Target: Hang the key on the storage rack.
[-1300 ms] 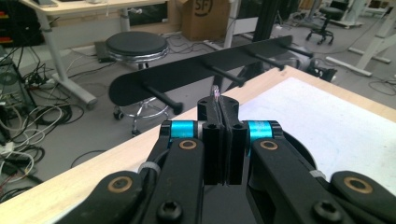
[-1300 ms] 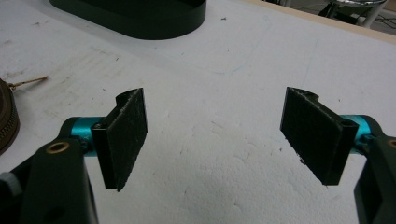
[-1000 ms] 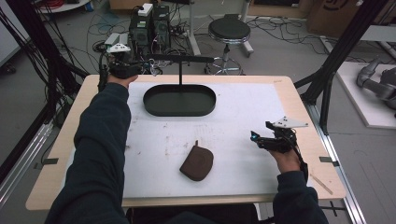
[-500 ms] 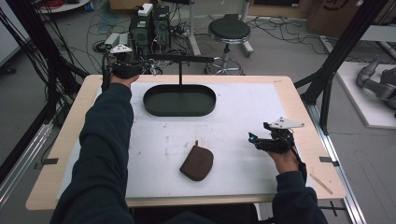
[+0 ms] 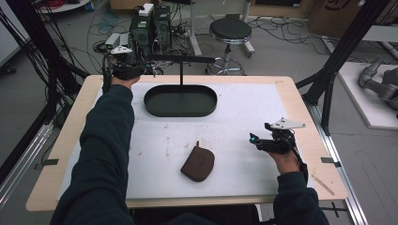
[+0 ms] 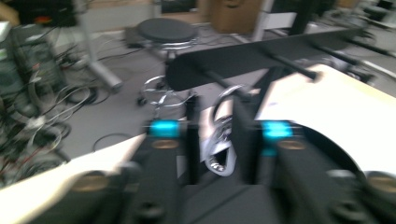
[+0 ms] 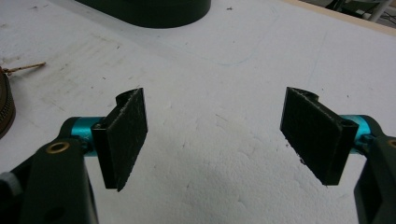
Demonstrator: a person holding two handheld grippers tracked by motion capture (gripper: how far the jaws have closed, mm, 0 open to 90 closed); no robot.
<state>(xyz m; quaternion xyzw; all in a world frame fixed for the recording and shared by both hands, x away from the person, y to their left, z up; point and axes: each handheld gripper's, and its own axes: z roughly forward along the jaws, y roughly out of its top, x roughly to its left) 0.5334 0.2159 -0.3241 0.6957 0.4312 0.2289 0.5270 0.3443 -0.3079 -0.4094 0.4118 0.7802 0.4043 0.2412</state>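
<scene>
**Q:** High view: what does it show?

**A:** 1 table (image 5: 281, 98) and 2 grippers. The left gripper (image 5: 151, 70) is at the far left, level with the left end of the crossbar of the black rack (image 5: 187, 58). The right gripper (image 5: 253, 139) rests low at the near right, well apart from the rack. A brown pouch (image 5: 198, 164) lies near the middle of the near edge.

**Q:** Left gripper view: where is the task's thing?

**A:** A silver key ring (image 6: 219, 140) hangs between the 2 jaws. Its loop appears to sit over a peg (image 6: 210, 73) of the crossbar, though motion blur leaves this uncertain. The jaws have just been opening. They now stand a little apart, and a gap seems to show on each side of the ring, so it reads as released.

**Q:** Right gripper view?

**A:** The jaws stand wide apart over bare table, with nothing between them. The pouch is at the left margin and the rack's oval base at the far edge.

**Q:** Which step is in hand?

**A:** Judged from these views, the release after hanging.

**Q:** What does the next move call for?

**A:** It calls for drawing the left gripper straight back along its own line. The jaws should be wide enough that neither pad drags the ring off the peg.
</scene>
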